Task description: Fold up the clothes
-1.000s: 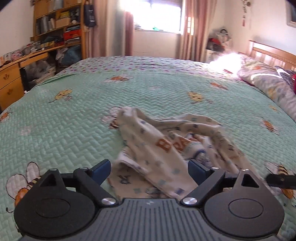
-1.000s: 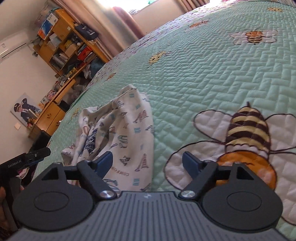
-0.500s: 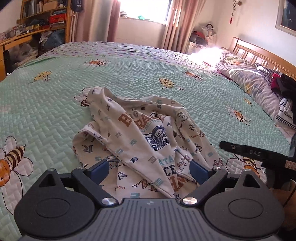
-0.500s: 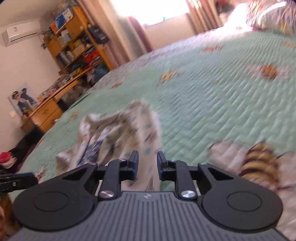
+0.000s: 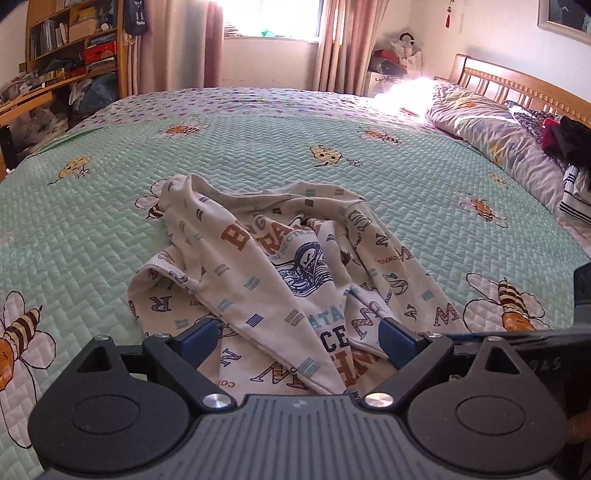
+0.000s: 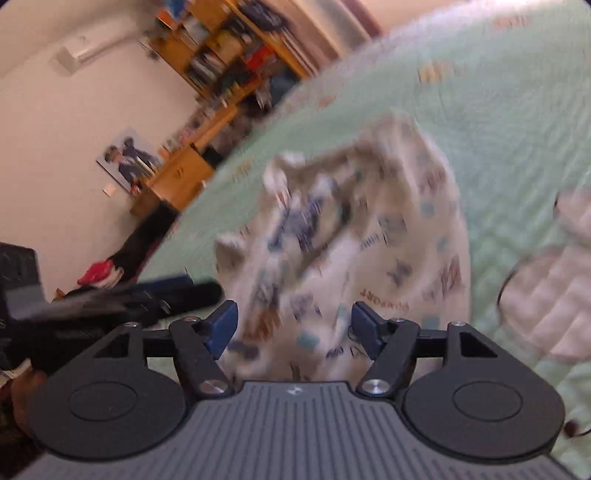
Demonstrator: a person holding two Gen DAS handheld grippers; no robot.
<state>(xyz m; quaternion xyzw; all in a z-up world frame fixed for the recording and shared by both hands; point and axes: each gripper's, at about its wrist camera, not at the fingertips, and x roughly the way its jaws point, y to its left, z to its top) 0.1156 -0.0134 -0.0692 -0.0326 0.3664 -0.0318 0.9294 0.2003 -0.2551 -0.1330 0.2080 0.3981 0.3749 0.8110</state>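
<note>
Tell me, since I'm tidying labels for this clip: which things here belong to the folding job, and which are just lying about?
Job:
- shirt, crumpled on the quilt
- left gripper, open over its near edge
- right gripper, jaws opening, cloth between them

Lying about:
- pillow
- dark clothes by the headboard
- bookshelf

A lived-in bedroom in a home. A wide bed (image 5: 258,155) fills most of the view, covered by a mint-green quilted bedspread (image 5: 406,177) printed with bees, with a slatted wooden headboard (image 5: 517,83) and a patterned pillow (image 5: 487,129). Pink curtains (image 5: 340,40) flank a sunlit window (image 5: 269,16). A crowded wooden bookshelf (image 5: 70,37) stands above a desk (image 6: 184,173), with a wall-mounted air conditioner (image 6: 79,55) nearby.
</note>
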